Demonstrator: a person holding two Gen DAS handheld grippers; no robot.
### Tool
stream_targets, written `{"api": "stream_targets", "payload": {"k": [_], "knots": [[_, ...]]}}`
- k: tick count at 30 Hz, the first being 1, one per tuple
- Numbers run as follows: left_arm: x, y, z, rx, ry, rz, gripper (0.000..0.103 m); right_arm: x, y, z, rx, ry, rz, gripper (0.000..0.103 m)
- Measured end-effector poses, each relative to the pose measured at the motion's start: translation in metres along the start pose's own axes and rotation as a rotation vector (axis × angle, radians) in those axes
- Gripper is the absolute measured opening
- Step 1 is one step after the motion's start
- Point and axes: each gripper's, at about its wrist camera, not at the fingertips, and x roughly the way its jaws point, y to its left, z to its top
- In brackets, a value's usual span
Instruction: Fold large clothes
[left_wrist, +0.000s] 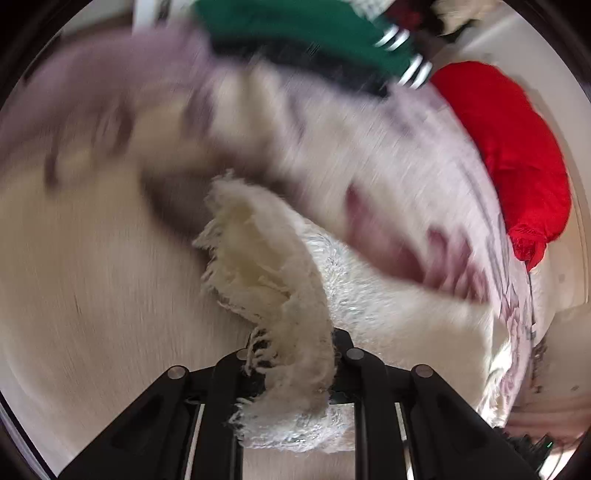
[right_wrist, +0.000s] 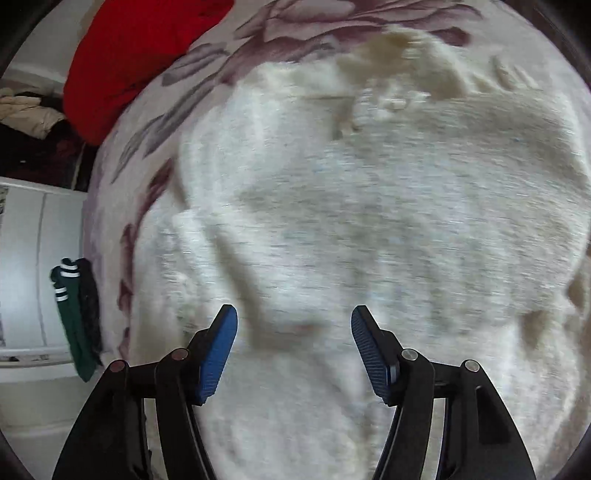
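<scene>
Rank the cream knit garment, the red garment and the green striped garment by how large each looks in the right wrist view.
1. cream knit garment, filling most of the view, though it lies nearest the camera.
2. red garment, upper left, partly cut off by the picture's edge.
3. green striped garment, a narrow strip at the left edge, clearly smallest.

A floral bedspread with dusky purple and maroon blooms on a pale ground covered the bed. A bright red garment lay bunched at its edge, also seen in the left wrist view. A dark green garment with white stripes lay folded on top of something black, near the red one; in the right wrist view the same green piece lay beside a white cabinet. A heap of dark and beige clothing sat in the background, blurred.
</scene>
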Motion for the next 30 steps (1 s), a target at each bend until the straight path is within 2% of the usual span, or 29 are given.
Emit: {"api": "stream_targets", "payload": {"k": [4,6,7,9,12,15,17,19,22,25,26,30], "knots": [[-0.015,-0.021,0.046,0.092,-0.084,-0.035,0.013,0.041,0.051,0.015,-0.012,0.002,0.094,0.066],[-0.023,-0.043,0.063,0.157,-0.124,-0.043,0.013,0.079,0.07,0.016,-0.011,0.09,0.145,0.067],[-0.026,-0.054,0.069,0.188,-0.135,-0.052,0.013,0.098,0.075,0.016,-0.001,0.124,0.133,0.068],[-0.037,-0.077,0.071,0.264,-0.158,-0.054,0.013,0.113,0.089,0.018,-0.036,0.131,0.079,0.068],[-0.054,-0.118,0.058,0.426,-0.211,-0.034,0.013,0.091,0.077,0.02,-0.011,0.119,0.144,0.068],[-0.062,-0.171,0.024,0.625,-0.242,-0.014,0.013,0.05,0.036,0.015,0.054,0.076,0.135,0.068],[-0.06,-0.205,-0.005,0.72,-0.225,-0.026,0.013,0.024,-0.001,0.008,0.113,0.055,0.112,0.069],[-0.055,-0.241,-0.044,0.811,-0.18,-0.055,0.013,-0.003,-0.04,0.001,0.158,0.026,0.067,0.075],[-0.04,-0.299,-0.117,0.933,-0.091,-0.112,0.013,-0.043,-0.1,-0.01,0.23,-0.035,0.012,0.077],[-0.018,-0.353,-0.205,1.058,0.002,-0.17,0.013,-0.083,-0.171,-0.023,0.353,-0.105,-0.04,0.083],[-0.006,-0.371,-0.244,1.112,0.044,-0.188,0.013,-0.096,-0.195,-0.028,0.397,-0.126,-0.048,0.083],[0.032,-0.417,-0.364,1.265,0.156,-0.224,0.013,-0.139,-0.279,-0.041,0.532,-0.186,-0.084,0.083]]}}
